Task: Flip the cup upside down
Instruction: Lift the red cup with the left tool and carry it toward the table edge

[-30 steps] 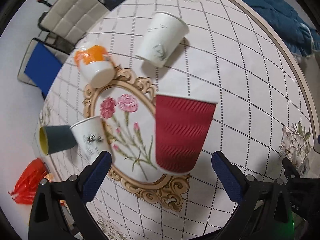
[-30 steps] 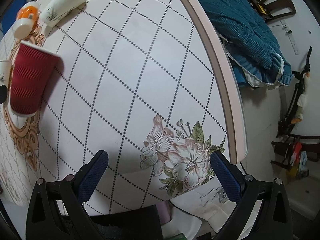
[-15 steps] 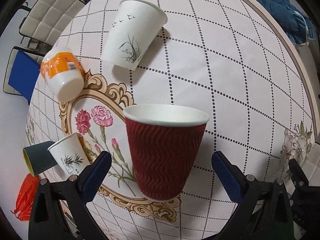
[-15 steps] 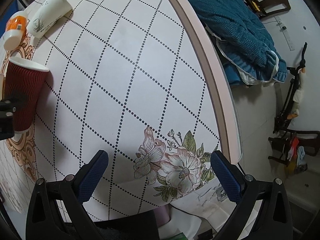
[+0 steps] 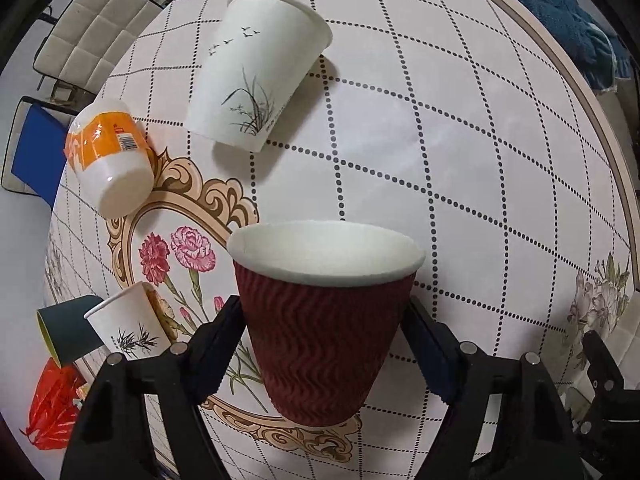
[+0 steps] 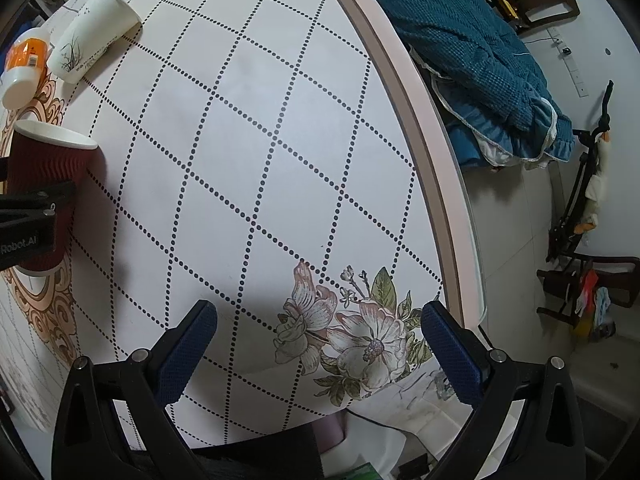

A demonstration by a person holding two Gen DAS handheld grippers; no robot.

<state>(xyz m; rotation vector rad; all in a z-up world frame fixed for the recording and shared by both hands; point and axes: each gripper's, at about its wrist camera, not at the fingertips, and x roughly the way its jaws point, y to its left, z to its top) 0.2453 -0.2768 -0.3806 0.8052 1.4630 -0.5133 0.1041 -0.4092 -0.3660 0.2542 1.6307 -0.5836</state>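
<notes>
- Where lettering can be read, it is the partial marking "Robot.AI" on the black body of the left gripper [image 6: 28, 216], seen at the left edge of the right wrist view.
- The orange-and-white cup [image 5: 108, 156] carries a barcode label; its text is too small to read.
- The left gripper [image 5: 324, 344] points forward over the table [image 5: 440, 140], fingers on either side of the red ripple cup [image 5: 324, 332]; it grasps the cup at mid-wall.
- The red ripple cup stands upright, mouth up, on the near part of the table, over the ornate floral frame print [image 5: 176, 208].
- The right gripper [image 6: 320, 344] is released, jaws wide apart, above the near right flower print [image 6: 352, 332].
- A white printed cup [image 5: 256, 76] lies on its side farther away.
</notes>
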